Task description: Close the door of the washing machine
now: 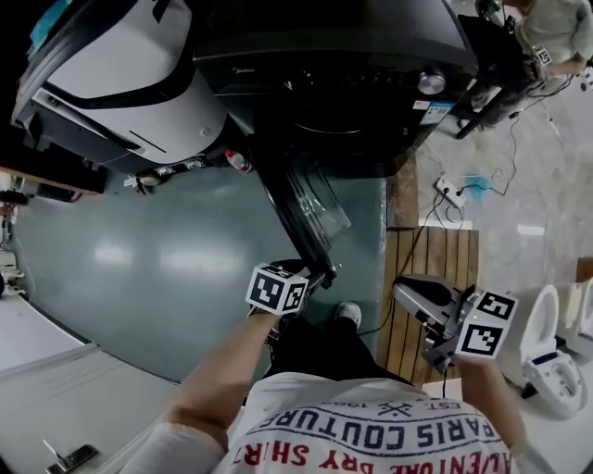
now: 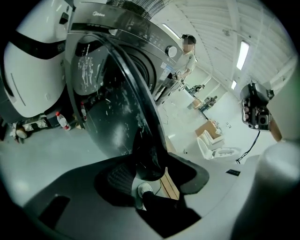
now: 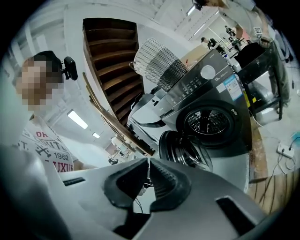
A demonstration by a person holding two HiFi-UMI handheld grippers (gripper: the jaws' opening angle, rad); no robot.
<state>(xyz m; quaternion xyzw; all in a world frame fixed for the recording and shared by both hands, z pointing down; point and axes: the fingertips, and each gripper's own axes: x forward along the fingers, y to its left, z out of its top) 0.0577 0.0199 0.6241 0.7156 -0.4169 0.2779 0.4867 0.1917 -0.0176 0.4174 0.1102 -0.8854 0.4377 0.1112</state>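
The dark front-loading washing machine (image 1: 343, 74) stands at the top of the head view. Its round glass door (image 1: 306, 204) is swung wide open toward me. My left gripper (image 1: 315, 276) is at the door's outer edge. In the left gripper view its jaws (image 2: 150, 176) stand wide, with the door's rim (image 2: 147, 154) between the pads and a thin gap on the left side. My right gripper (image 1: 406, 294) hangs apart at the right, over the slats, shut with nothing in it. In the right gripper view the closed jaws (image 3: 148, 164) face the machine (image 3: 211, 122) and its open door (image 3: 183, 150).
A white appliance (image 1: 130, 83) stands left of the machine, with small bottles (image 1: 236, 160) on the floor by it. A wooden slat platform (image 1: 431, 278) lies to the right, with a power strip (image 1: 452, 192) and cables beyond. My shoe (image 1: 347, 315) is below the door. A person (image 1: 556, 28) stands far right.
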